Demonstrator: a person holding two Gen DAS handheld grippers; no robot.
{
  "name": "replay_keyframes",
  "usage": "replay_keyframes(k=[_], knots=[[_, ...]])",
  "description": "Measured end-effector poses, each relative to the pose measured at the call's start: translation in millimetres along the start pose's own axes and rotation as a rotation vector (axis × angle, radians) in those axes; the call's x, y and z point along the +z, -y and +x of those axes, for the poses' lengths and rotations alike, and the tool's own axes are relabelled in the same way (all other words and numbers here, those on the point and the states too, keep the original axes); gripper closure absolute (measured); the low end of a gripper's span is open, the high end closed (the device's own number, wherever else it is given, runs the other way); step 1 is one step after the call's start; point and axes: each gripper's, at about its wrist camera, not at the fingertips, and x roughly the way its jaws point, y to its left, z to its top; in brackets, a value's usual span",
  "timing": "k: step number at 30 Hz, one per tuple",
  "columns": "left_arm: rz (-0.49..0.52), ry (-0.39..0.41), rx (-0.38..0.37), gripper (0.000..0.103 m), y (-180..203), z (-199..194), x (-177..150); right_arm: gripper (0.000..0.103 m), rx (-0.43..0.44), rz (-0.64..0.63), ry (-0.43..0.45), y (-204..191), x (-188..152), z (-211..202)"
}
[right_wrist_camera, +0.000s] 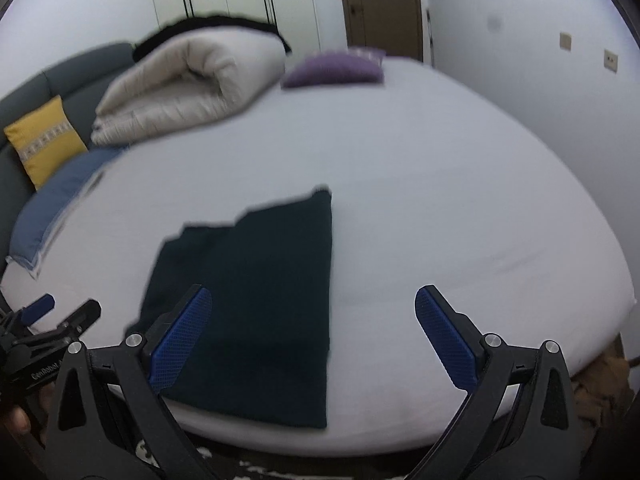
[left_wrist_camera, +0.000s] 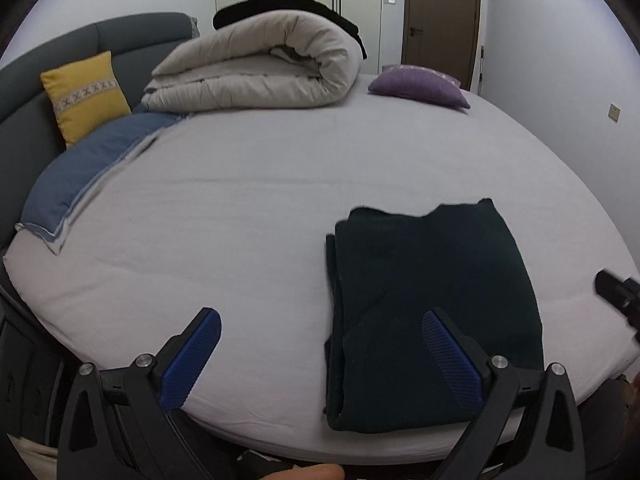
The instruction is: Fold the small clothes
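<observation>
A dark folded garment [left_wrist_camera: 432, 300] lies flat near the front edge of the bed [left_wrist_camera: 240, 220]; it also shows in the right wrist view [right_wrist_camera: 260, 300]. My left gripper [left_wrist_camera: 320, 328] is open and empty, held above the bed's front edge, its right finger over the garment's near part. My right gripper [right_wrist_camera: 312, 308] is open and empty, its left finger over the garment, its right finger over bare sheet. The left gripper shows at the left edge of the right wrist view [right_wrist_camera: 60, 316], and the right gripper at the right edge of the left wrist view [left_wrist_camera: 616, 292].
A rolled beige duvet [left_wrist_camera: 260, 68] with something black on it lies at the bed's far side. A purple cushion [left_wrist_camera: 420, 86] sits far right. A yellow cushion [left_wrist_camera: 84, 96] and a blue pillow [left_wrist_camera: 92, 168] lie at the left by the grey headboard [left_wrist_camera: 48, 60].
</observation>
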Motion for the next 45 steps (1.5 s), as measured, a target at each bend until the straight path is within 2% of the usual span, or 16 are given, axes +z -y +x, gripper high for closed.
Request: replay_keyframes(k=[4, 8, 45], knots=[[0.017, -0.027, 0.018, 0.0, 3.4, 8.3, -11.8, 0.0, -0.01, -0.017, -0.059, -8.2, -17.0, 25.2], [0.007, -0.04, 0.012, 0.0, -3.9, 19.0, -6.9, 0.0, -0.006, -0.035, -0.078, -13.9, -25.0, 36.6], [0.01, -0.043, 0.023, 0.0, -8.7, 27.7, -3.9, 0.0, 0.015, -0.045, -0.106, -12.9, -28.4, 33.6]])
